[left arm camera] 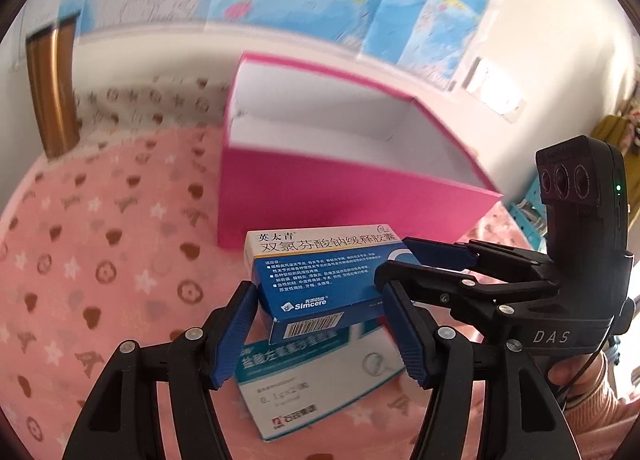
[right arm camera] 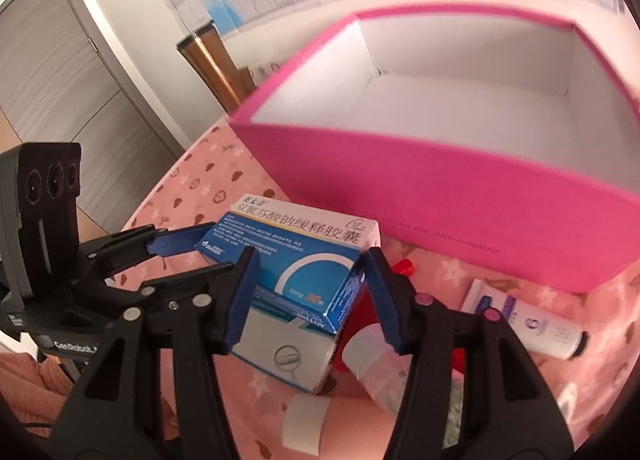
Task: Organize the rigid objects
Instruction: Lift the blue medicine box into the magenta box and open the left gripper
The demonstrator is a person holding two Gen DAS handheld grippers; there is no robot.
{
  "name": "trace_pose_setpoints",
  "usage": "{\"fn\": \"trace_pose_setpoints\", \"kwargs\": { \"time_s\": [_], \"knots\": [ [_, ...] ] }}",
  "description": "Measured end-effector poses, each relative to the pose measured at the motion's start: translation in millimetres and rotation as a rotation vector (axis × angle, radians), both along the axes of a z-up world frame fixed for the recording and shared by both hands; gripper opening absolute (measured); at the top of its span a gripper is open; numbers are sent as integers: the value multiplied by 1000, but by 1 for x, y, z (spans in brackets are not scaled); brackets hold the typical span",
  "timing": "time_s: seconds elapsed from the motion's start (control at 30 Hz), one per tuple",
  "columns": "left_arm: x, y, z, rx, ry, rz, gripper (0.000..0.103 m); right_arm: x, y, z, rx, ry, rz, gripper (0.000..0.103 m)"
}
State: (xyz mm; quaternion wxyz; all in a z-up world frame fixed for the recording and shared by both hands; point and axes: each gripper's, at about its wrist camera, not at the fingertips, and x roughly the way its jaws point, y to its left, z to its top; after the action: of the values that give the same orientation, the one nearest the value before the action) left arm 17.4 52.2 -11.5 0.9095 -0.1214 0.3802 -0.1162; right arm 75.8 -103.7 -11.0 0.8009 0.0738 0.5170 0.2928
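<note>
**Both grippers clamped on the blue medicine box**

The left gripper (left arm camera: 320, 334) and the right gripper (right arm camera: 310, 298) each pinched the blue medicine box (left arm camera: 320, 276) between their pads, from crossing directions. It sat tilted on top of a white-and-teal medicine box (left arm camera: 316, 380) on the pink patterned blanket (left arm camera: 100, 260), just in front of the open pink storage box (left arm camera: 340, 195). A white tube (right arm camera: 540, 330) lay near that storage box's corner.

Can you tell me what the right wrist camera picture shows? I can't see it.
The right gripper has its blue fingers on both sides of a blue medicine box stacked on a white medicine box. Behind stands an open pink box on a pink blanket.
</note>
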Motion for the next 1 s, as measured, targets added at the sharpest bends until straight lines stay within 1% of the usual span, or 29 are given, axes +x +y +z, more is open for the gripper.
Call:
{"fn": "trace_pose_setpoints", "kwargs": {
  "time_s": [0.1, 0.2, 0.27, 0.37, 0.43, 0.5, 0.6, 0.73, 0.87, 1.0],
  "knots": [
    [-3, -5, 21, 9, -53, -21, 65, -2, -5, 20, -2, -51, -8, 57],
    [-1, -9, 44, 27, -111, -38, 65, 0, -12, 46, 1, -123, -19, 57],
    [3, -12, 55, 35, -140, -48, 65, 3, -13, 59, -3, -162, -29, 57],
    [14, -16, 69, 65, -178, -49, 65, 14, -14, 71, -9, -197, -40, 57],
    [25, -18, 75, 85, -188, -41, 65, 24, -13, 75, -19, -211, -42, 57],
    [37, -18, 77, 93, -189, -41, 65, 35, -13, 72, -28, -213, -49, 57],
    [57, -14, 77, 94, -174, -28, 65, 59, -16, 61, -8, -177, -59, 57],
    [77, -10, 67, 102, -143, -11, 65, 81, -17, 42, -3, -130, -67, 56],
    [92, -4, 54, 107, -104, 2, 65, 96, -13, 19, -16, -76, -65, 56],
    [103, 2, 41, 104, -62, 16, 65, 108, -12, 0, 0, -9, -66, 55]
  ]
}}
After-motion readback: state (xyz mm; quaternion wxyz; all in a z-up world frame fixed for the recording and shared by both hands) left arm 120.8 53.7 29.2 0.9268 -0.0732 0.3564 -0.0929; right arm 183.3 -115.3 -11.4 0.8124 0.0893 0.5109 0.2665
